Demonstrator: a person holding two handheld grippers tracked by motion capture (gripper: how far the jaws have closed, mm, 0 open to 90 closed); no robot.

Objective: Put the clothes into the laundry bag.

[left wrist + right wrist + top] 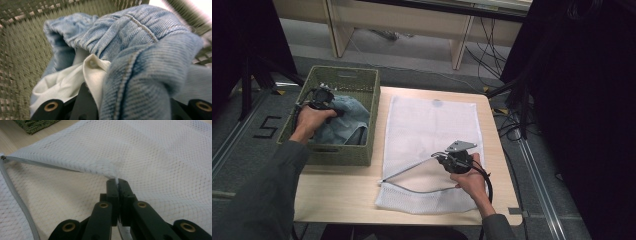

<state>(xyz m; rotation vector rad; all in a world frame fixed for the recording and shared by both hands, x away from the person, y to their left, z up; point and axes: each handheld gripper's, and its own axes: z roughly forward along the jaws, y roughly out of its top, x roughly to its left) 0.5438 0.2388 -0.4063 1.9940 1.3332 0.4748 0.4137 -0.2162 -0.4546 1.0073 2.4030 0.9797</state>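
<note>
Two grippers: right gripper (117, 182) pinches mesh bag (160, 157); left gripper (323, 95) grips jeans (140, 50) in basket (362, 80).

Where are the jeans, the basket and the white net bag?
jeans (343, 116), high view, on the blue denim in the basket.
basket (346, 80), high view, on its far green wall.
net bag (432, 125), high view, on the flat white mesh.

Light wooden table (342, 192) on grey floor (242, 145) marked with black numeral 5 (266, 127), pale wooden furniture legs (339, 30) behind, loose black cables (484, 45) trailing right, dark curtain (592, 100) at right.
</note>
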